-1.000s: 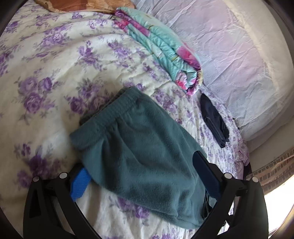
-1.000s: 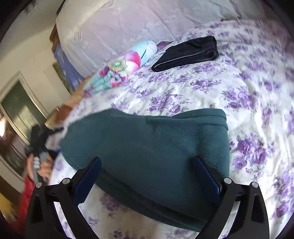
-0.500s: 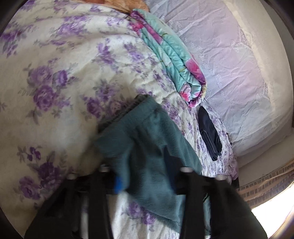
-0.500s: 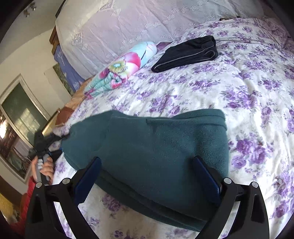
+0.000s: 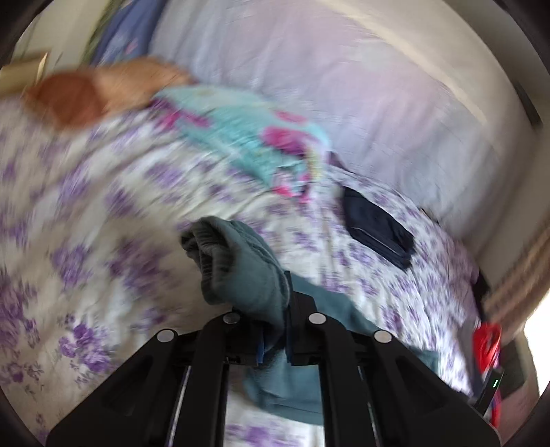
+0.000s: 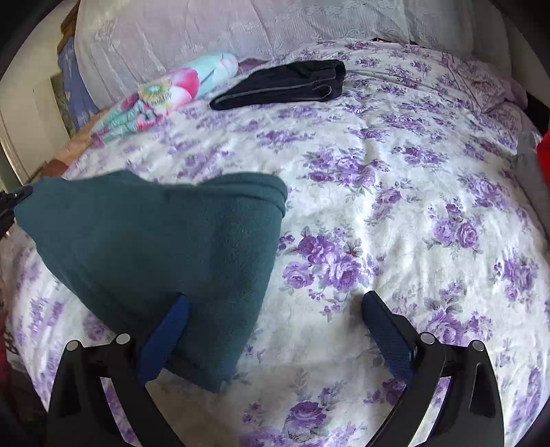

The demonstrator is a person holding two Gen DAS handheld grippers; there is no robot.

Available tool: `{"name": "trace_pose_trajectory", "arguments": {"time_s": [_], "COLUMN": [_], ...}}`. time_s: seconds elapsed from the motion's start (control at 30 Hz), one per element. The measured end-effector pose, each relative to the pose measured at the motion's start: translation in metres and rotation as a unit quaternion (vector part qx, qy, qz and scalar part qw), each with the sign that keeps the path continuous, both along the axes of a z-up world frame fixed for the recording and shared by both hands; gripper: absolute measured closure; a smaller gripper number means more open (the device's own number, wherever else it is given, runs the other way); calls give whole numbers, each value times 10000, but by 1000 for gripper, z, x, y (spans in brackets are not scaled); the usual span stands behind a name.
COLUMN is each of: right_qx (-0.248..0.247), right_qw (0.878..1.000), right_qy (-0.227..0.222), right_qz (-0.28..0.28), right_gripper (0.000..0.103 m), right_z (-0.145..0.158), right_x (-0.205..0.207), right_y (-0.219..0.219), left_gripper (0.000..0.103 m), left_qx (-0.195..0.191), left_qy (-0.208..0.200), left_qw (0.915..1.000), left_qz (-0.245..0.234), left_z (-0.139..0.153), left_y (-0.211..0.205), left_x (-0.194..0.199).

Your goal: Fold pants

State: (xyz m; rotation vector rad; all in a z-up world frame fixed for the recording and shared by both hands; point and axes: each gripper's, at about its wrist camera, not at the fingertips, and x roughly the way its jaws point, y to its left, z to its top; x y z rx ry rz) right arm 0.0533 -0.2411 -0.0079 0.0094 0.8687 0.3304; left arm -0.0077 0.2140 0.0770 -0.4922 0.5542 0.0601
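Note:
The teal fleece pants (image 5: 240,261) lie folded on the purple-flowered bedspread (image 6: 378,206). My left gripper (image 5: 275,330) is closing its jaws on the waistband end, and the cloth is pinched between them and bunches up ahead of the fingers. In the right wrist view the pants (image 6: 154,240) rise toward the left edge, where that raised corner is held. My right gripper (image 6: 275,326) stands open low over the bed. Its left finger (image 6: 165,337) rests on the near edge of the pants and its right finger (image 6: 388,337) is over bare bedspread.
A black folded garment (image 6: 285,86) lies near the head of the bed, beside a rolled turquoise-and-pink blanket (image 6: 165,99). Pale lace-covered pillows (image 6: 206,31) stand behind them. An orange cushion (image 5: 86,93) sits far left, and something red (image 5: 486,344) is at the bed's right side.
The left gripper went from wide open to shut on the waistband end and lifted it, tilting upward. The right gripper slid right, so the pants now sit under its left finger only.

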Motion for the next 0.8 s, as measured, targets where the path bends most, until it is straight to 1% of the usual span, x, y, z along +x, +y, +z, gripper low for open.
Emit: {"name": "trace_pose_trajectory", "arguments": {"time_s": [0.07,0.1,0.17,0.2,0.23,0.27,0.33,0.37,0.4,0.43,0.47,0.57,0.67,0.77,0.8], "right_qx": [615,1001,1453,1683,1818,1951,2402,2570,2668,2669,2623,2454,2555,2656,2652], "right_qw": [9980,9945,9873,9820,9786,9754,9655,9615,9590,9590,9603,9652,9627,9601,9603], "right_qy": [-113,-205,-337,-363,-348,-309,-203,-224,-282,-294,-275,-247,-241,-241,-241], "right_qz": [-54,-217,-554,-772,-896,-982,-987,-952,-917,-910,-912,-868,-852,-842,-836], "right_gripper": [3,3,3,3,3,3,3,3,3,3,3,3,3,3,3], "right_z": [7,12,16,16,16,13,6,5,6,7,6,6,5,4,4], "right_x": [-5,-8,-13,-16,-18,-19,-19,-20,-22,-22,-21,-20,-18,-21,-21], "right_y": [-18,-32,-56,-71,-82,-91,-107,-111,-113,-112,-111,-104,-109,-113,-114], "left_gripper": [96,96,96,96,96,96,96,96,96,96,96,96,96,96,95], "left_qx": [360,598,931,1157,1264,1438,1614,1672,1704,1735,1761,1838,1962,2293,2470], "left_qy": [-117,-170,-221,-232,-242,-260,-268,-271,-276,-280,-285,-248,-175,18,206], "left_qw": [9989,9970,9926,9881,9855,9807,9733,9692,9662,9626,9578,9473,9381,9244,9183], "left_qz": [-261,-458,-750,-990,-1110,-1296,-1609,-1788,-1914,-2061,-2253,-2613,-2848,-3047,-3088], "left_z": [16,26,36,41,42,44,44,42,39,36,32,19,6,-13,-23], "left_y": [-28,-49,-82,-107,-121,-145,-181,-200,-215,-231,-251,-292,-322,-347,-356], "left_x": [1,3,8,13,16,21,29,32,35,38,40,39,36,32,34]}}
